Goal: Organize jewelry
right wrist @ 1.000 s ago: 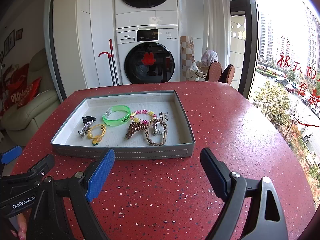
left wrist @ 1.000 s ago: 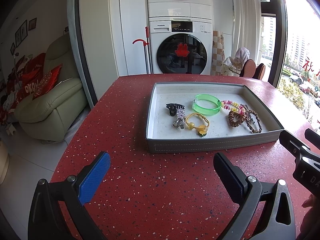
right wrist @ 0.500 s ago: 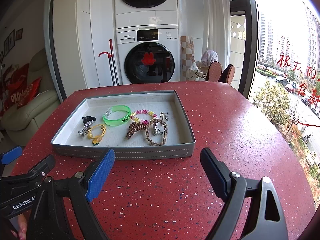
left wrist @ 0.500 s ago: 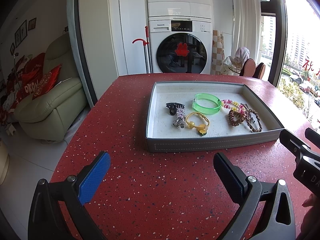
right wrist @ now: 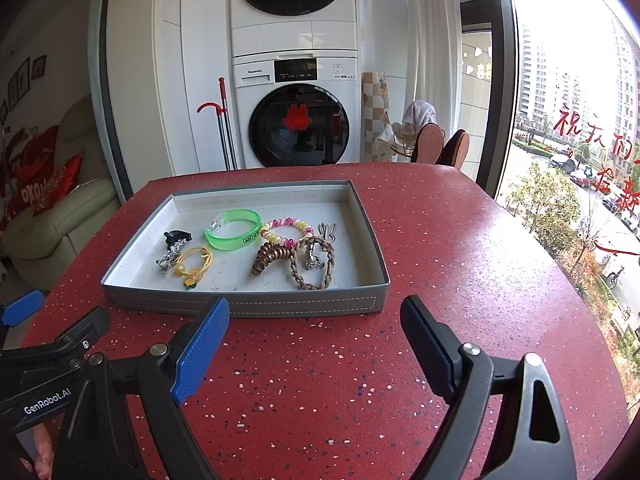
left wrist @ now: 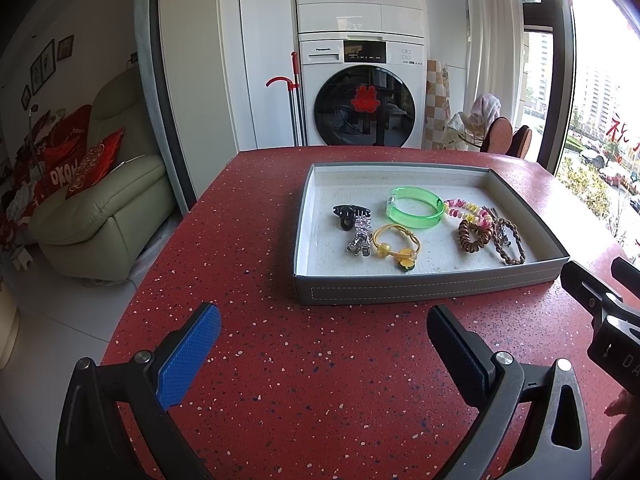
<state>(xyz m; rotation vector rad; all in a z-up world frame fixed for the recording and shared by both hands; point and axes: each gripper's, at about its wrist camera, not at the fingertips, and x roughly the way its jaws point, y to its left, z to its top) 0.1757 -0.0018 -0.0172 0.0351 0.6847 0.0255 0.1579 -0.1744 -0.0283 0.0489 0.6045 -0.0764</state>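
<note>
Washing machine (right wrist: 298, 116), behind the tray: white front-loader, "Panasonic" on its panel, red paper cutout on the dark door.
Cushion (left wrist: 64, 170), on the sofa (left wrist: 100, 216) far left of the tray: red, white letters reading "OKOW".
Window (right wrist: 580, 128), right of the tray: red Chinese characters on the glass, not legible in full.
Left gripper (left wrist: 324, 330): seen from the right wrist view, its black body reads "GenRobot.AI". Held low over the red table (left wrist: 320, 380), in front of the tray's near left corner; fingers wide apart, holding nothing.
Right gripper (right wrist: 316, 324): held low in front of the tray's near wall, pointing at it; fingers wide apart, holding nothing.
Tray (right wrist: 248, 306): grey, stitched wall, pale lining. Holds the jewelry: green bangle (right wrist: 233, 233) with a small unreadable label, black clip (right wrist: 177, 237), silver charm (right wrist: 167, 259), yellow band (right wrist: 193, 265), pink-and-yellow beaded bracelet (right wrist: 286, 229), brown coil tie (right wrist: 273, 257), braided brown bracelet (right wrist: 313, 267).
</note>
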